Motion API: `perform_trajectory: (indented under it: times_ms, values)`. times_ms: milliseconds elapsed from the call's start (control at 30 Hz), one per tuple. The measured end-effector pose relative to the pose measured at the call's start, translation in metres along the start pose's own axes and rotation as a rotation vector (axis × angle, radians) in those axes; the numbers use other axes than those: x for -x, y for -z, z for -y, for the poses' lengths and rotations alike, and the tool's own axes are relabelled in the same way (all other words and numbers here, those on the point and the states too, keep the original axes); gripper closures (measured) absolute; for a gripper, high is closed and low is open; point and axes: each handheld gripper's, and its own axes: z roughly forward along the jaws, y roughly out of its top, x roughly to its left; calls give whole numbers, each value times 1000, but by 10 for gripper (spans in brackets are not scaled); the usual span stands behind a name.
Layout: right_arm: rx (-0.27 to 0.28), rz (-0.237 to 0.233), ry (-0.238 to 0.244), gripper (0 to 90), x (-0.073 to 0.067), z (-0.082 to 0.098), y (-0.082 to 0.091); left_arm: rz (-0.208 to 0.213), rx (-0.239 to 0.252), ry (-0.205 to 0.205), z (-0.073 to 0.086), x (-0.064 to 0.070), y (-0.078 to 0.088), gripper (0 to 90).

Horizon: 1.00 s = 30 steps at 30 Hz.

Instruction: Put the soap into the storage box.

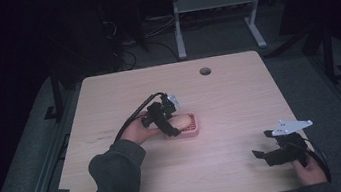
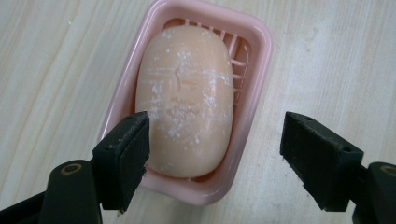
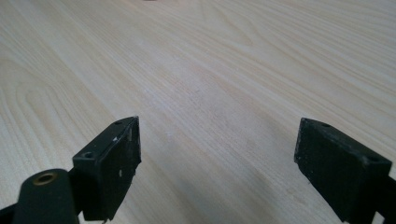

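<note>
A peach bar of soap [image 2: 186, 98] with white flecks lies in a pink slotted soap dish [image 2: 254, 56] near the table's middle [image 1: 190, 126]. My left gripper [image 2: 215, 149] hangs open just above the dish, jaws spread wide; one pad is over the soap's near edge, the other beyond the dish's rim. In the high view the left gripper [image 1: 164, 119] covers the dish's left half. My right gripper [image 3: 218, 163] stands open over bare wood, and it rests near the table's front right corner [image 1: 267, 150], with nothing between its jaws.
The light wooden table [image 1: 239, 96] has a round cable hole [image 1: 205, 71] at the back. A white desk frame [image 1: 211, 4] stands on the dark floor behind it.
</note>
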Motion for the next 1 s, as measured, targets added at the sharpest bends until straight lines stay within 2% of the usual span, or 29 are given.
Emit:
perform_trajectory:
  times_ms: [100,267,367,1000]
  values:
    - [-1,2,-2,141,0,0,-1,-1,4,-1,3,3,2,241]
    - [-3,7,1,141,-1,-1,-1,-6,-16,0,7,8,5,241]
    - [-4,9,2,141,-1,-1,-1,-6,5,13,11,9,7,242]
    - [-21,15,7,141,-2,-1,-3,5,25,48,40,21,17,244]
